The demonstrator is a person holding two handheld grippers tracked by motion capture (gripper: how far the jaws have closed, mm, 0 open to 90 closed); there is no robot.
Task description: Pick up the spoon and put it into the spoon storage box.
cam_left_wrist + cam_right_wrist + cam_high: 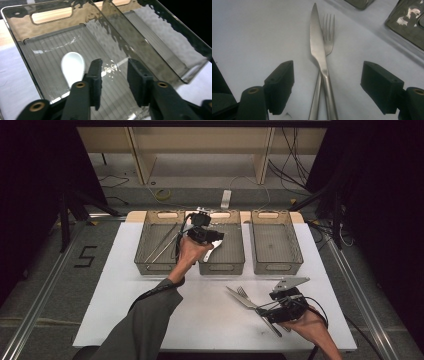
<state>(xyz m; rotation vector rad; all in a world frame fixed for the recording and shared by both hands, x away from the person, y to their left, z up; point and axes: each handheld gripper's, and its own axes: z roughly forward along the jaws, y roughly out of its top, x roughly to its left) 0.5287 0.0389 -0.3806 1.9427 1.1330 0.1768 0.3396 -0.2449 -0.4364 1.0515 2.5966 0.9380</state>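
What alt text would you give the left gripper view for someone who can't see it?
A white ceramic spoon lies in a smoky translucent plastic bin. The left tool hangs above it, black jaws open with nothing between them. A second, similar bin sits alongside.

A lab-style recording room, not a home. A white table [150,320] sits framed by aluminium rails [40,295] on a grey floor. Black curtains [30,180] hang at nine and three o'clock. At twelve o'clock stand bare wooden shelves [200,150], with loose cables [295,160] and a power strip [226,199] nearby.
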